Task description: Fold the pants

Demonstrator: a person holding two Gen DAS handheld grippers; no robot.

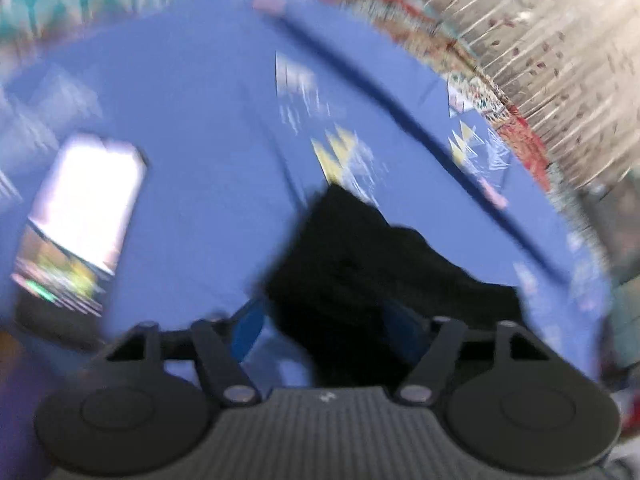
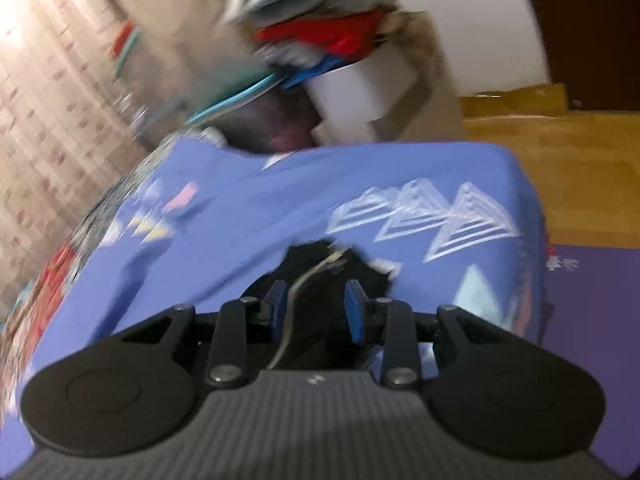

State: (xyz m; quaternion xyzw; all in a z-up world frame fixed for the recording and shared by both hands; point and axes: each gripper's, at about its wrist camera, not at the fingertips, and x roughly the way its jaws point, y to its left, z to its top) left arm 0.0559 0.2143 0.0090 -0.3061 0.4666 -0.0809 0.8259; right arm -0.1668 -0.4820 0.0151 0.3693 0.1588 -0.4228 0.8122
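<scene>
— What can't you make out from my left gripper?
— Both views smear. My pants bunch over its fingers, so I can't tell its grip, and the cloth runs down behind the body.
— And the screen?
— Washed out white, unreadable.
— The right side?
— The laundry pile blurs; items run together, cut at the top edge. The pants show only a dark scrap.

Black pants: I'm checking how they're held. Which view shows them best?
The left wrist view: the black pants spread widely across the blue sheet. The right wrist view shows only a small bunch between the blue pads.
</scene>
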